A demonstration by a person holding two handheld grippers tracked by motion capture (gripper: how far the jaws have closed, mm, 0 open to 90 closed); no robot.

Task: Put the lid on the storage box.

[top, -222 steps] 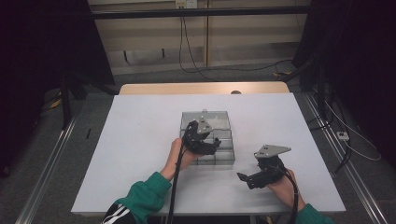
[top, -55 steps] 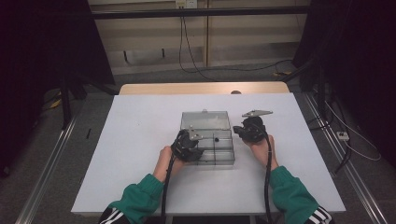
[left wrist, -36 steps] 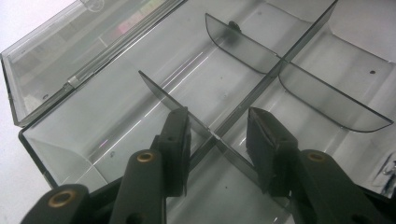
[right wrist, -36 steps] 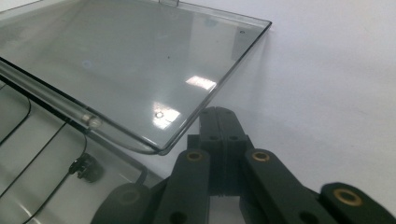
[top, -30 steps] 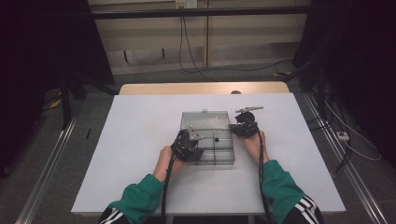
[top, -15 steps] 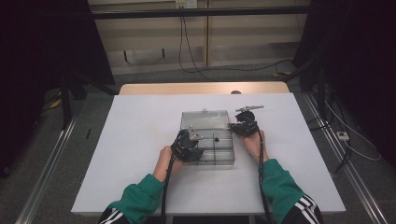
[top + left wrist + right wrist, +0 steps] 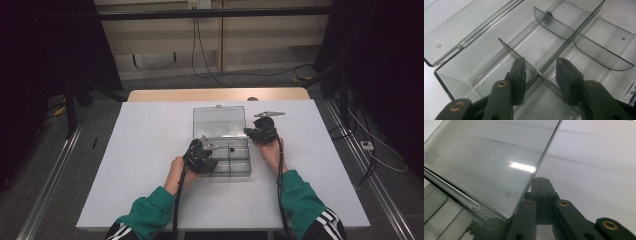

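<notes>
Left gripper (image 7: pixel 541 72) straddles box (image 7: pixel 235 167) divider (image 7: pixel 529 66); right gripper (image 7: pixel 541 182) closed.

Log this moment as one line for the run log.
left gripper: open, astride divider in clear box | right gripper: shut, beside open lid | table: white

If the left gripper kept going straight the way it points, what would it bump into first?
Probably the clear box's thin cross divider, which already stands between the left gripper's open jaws; just past it runs the long centre divider. Depth is uncertain.
</notes>
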